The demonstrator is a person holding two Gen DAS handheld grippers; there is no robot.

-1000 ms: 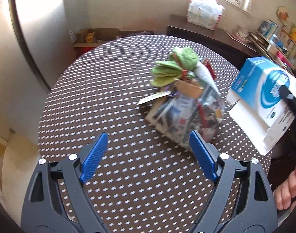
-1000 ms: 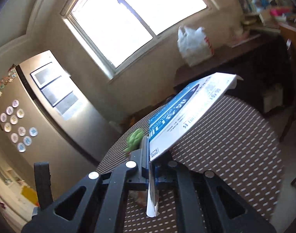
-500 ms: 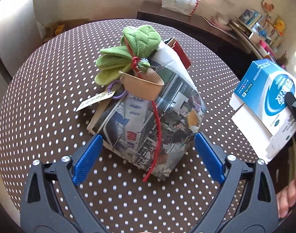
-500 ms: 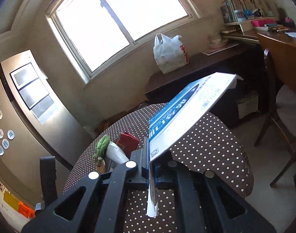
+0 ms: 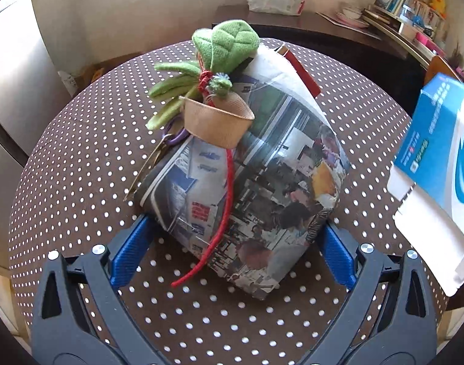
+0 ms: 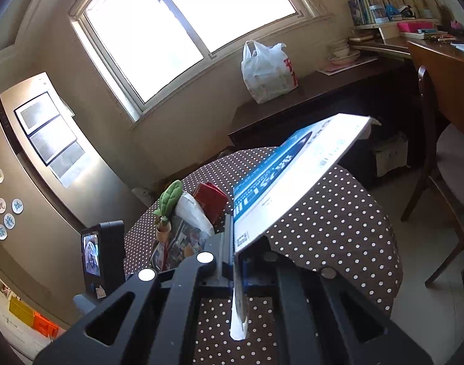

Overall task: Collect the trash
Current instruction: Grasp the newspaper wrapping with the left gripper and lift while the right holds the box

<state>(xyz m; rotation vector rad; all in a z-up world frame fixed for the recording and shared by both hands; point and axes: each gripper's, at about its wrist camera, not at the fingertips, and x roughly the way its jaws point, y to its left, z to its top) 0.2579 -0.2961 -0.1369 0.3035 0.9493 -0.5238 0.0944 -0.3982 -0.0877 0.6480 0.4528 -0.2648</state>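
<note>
I keep the flattened blue-and-white cardboard box [image 6: 296, 179] clamped in my right gripper [image 6: 238, 269], freeing my wide-open left gripper [image 5: 232, 237], its jaws having just been widening, to straddle the newspaper-wrapped bundle [image 5: 256, 176].

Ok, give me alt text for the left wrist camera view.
The open left gripper straddles the near end of a newspaper-print bag on a polka-dot table, blue jaws at either side. A green plush plant tops the bag; a flattened blue box hangs at right.

Blown-out window [image 6: 183, 27] daylight, fisheye-warped edges
</note>
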